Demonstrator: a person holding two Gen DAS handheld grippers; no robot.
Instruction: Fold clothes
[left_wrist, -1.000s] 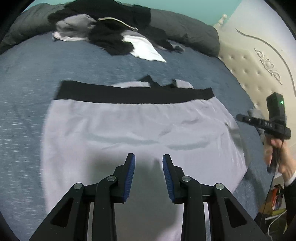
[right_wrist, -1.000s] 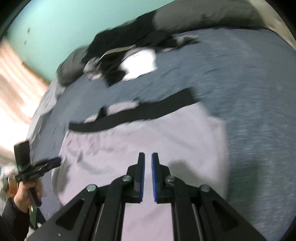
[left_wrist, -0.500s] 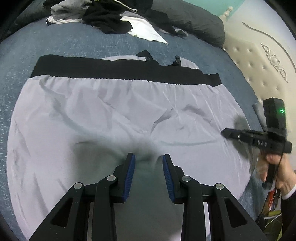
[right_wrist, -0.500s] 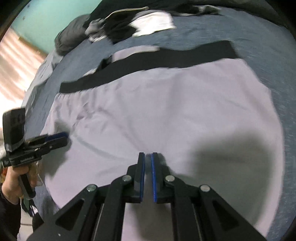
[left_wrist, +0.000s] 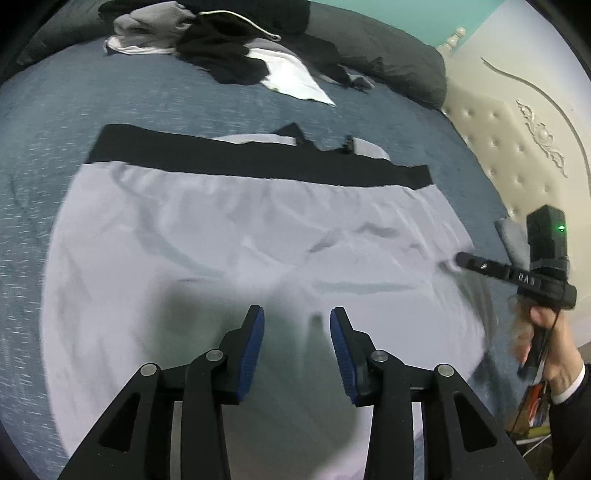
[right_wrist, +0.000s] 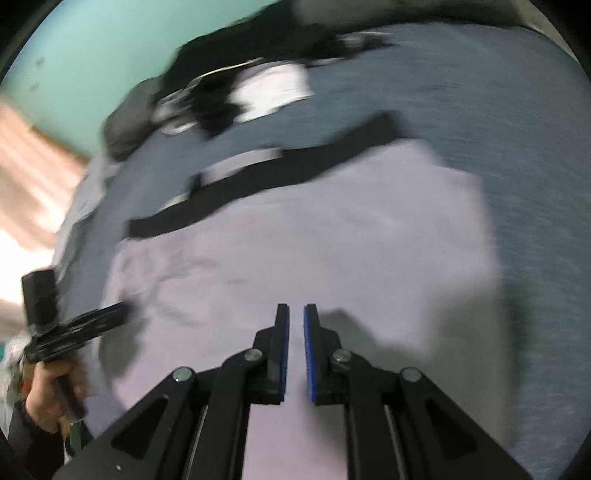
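On the bed (left_wrist: 48, 155), pale shorts (left_wrist: 229, 236) lie flat for folding; left gripper (left_wrist: 297, 325), just widened, hovers empty; right gripper (right_wrist: 296, 317), near-shut, holds nothing.

Left gripper (left_wrist: 297, 325) has just been opening (nothing between its jaws); right gripper (right_wrist: 296, 325) nearly closed, empty.

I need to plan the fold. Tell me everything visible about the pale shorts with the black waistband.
The pale shorts lie spread flat on the blue-grey bedspread, thin, smooth, lightly creased fabric. The black waistband runs along the far edge, gathered beneath. The near hem is out of view. Both claws are over the cloth; contact cannot be told.
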